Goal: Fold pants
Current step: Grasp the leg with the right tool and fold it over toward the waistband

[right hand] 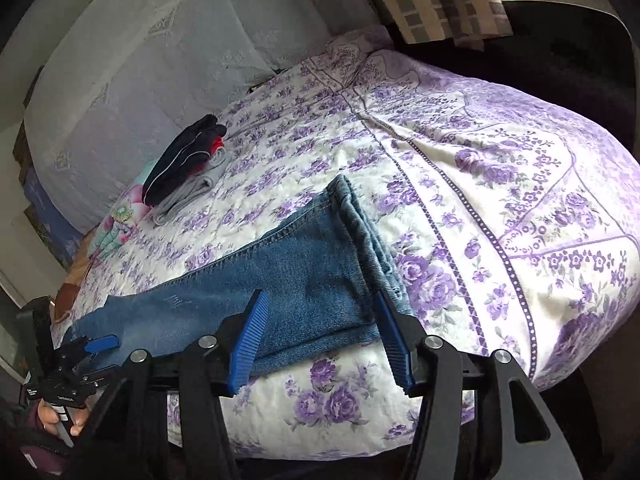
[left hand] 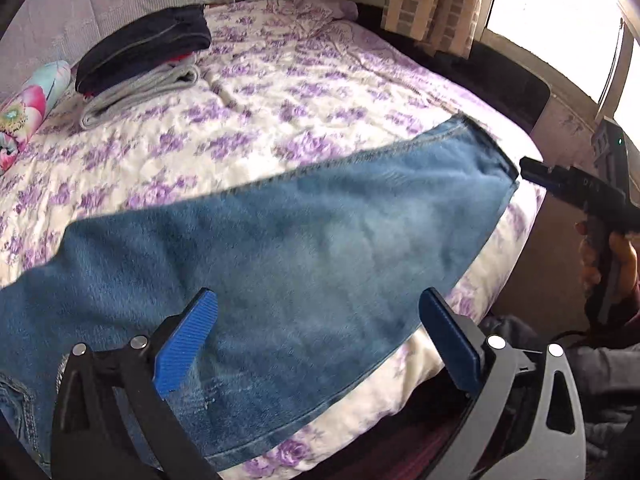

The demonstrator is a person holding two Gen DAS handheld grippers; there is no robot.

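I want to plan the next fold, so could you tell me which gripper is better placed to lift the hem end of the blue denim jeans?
Probably the right gripper: its open jaws straddle the blue denim jeans at the hem end. The left gripper, also open, hovers farther up the legs.

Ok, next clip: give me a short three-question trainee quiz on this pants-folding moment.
1. True or false: the jeans hang on a rack.
2. The left gripper is: A) open over the denim, B) shut on the hem.
3. What lies behind the jeans, near the floral pillow?

Key: 1 false, they lie on the bed. 2 A; the right gripper is open too. 3 A stack of folded clothes.
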